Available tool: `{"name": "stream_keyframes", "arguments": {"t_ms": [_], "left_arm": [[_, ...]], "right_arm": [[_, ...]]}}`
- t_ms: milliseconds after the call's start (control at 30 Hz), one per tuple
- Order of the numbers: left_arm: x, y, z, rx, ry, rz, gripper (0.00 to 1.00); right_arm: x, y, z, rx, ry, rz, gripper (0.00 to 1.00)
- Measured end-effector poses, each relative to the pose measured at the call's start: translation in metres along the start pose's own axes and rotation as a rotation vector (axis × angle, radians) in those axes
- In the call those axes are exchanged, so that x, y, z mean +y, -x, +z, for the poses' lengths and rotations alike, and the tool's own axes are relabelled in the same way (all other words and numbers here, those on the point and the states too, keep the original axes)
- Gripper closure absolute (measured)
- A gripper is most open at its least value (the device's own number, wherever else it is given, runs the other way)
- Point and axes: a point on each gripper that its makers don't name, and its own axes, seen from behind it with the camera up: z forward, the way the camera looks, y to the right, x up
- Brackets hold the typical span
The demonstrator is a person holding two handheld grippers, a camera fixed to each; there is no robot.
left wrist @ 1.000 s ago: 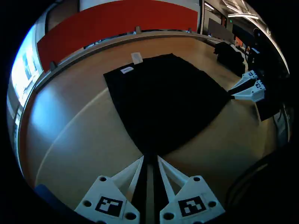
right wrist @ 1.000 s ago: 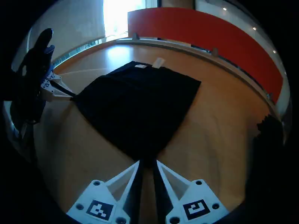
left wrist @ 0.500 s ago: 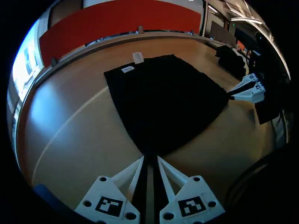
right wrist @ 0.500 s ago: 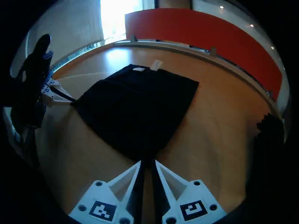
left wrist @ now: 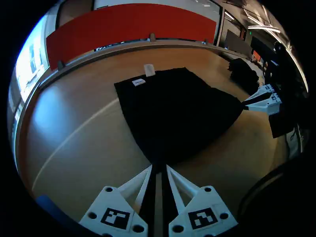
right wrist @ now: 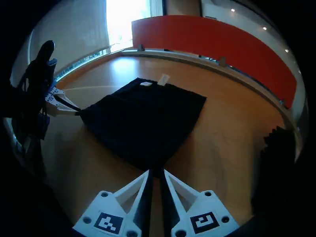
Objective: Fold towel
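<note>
Probably an open-plan office: a long, wide wooden bench (left wrist: 75,130) takes up most of the room in sight; a red divider panel (left wrist: 130,23) stands along its far edge on small metal brackets (left wrist: 152,36); strip lights (left wrist: 258,27) run overhead; round ceiling spots (right wrist: 233,10) show in the right gripper view; a bright window (right wrist: 126,19) lies beyond the bench's end.

The black towel (right wrist: 146,118) lies spread on the wooden desk (right wrist: 229,130). The right gripper (right wrist: 155,170) pinches its near corner between closed fingers. Off to the side, the left gripper (right wrist: 75,110) grips another corner. A red panel (right wrist: 221,43) runs behind the desk.
</note>
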Motion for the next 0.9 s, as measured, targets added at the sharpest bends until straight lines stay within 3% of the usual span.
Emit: {"name": "stream_keyframes", "arguments": {"t_ms": [367,900], "left_arm": [[-0.002,-0.018,-0.030,0.026,-0.013,-0.051,0.91],[0.004,-0.042,-0.066,0.042,-0.014,-0.099,0.91]], "right_arm": [[-0.008,-0.030,-0.028,0.052,0.000,-0.002,0.88],[-0.014,-0.058,-0.059,0.075,-0.010,-0.012,0.88]]}}
